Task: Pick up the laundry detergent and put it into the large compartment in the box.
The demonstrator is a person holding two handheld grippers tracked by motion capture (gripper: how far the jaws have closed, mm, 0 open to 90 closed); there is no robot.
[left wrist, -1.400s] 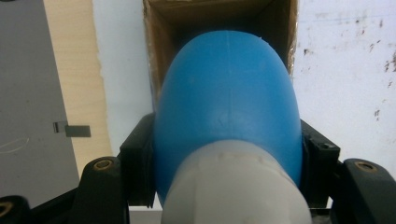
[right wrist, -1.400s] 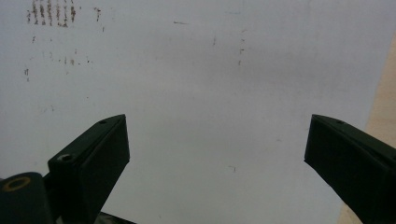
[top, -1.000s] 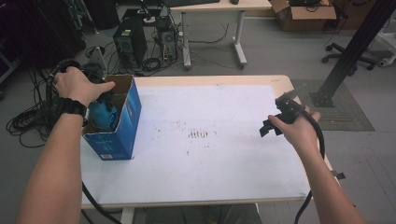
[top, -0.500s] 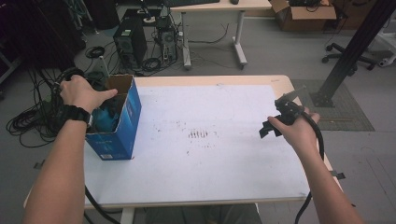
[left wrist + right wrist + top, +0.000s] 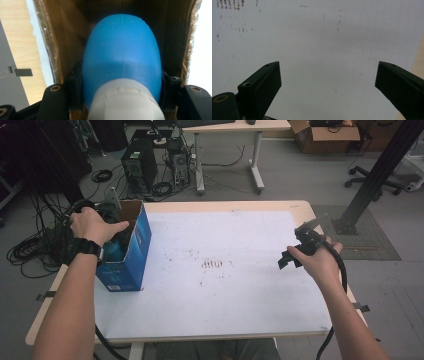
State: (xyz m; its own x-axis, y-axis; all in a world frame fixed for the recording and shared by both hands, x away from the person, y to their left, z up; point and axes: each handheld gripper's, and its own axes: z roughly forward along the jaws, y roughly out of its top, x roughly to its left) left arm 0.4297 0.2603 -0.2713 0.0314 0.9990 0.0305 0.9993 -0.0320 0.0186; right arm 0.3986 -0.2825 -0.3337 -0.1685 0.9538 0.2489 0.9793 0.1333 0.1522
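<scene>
Jaws of the left gripper (image 5: 120,100) clamp a blue bottle (image 5: 121,55), apparently cap-first, inside the cardboard box (image 5: 60,37); right gripper (image 5: 327,82) gapes apart.

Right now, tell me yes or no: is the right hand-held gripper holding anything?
No: in the right gripper view the right hand-held gripper has its jaws spread wide with just the bare white table between them.

Smooth, glossy blue plastic bottle (image 5: 121,55) with white plastic cap (image 5: 126,100), inside a rough brown cardboard box (image 5: 47,47)
</scene>
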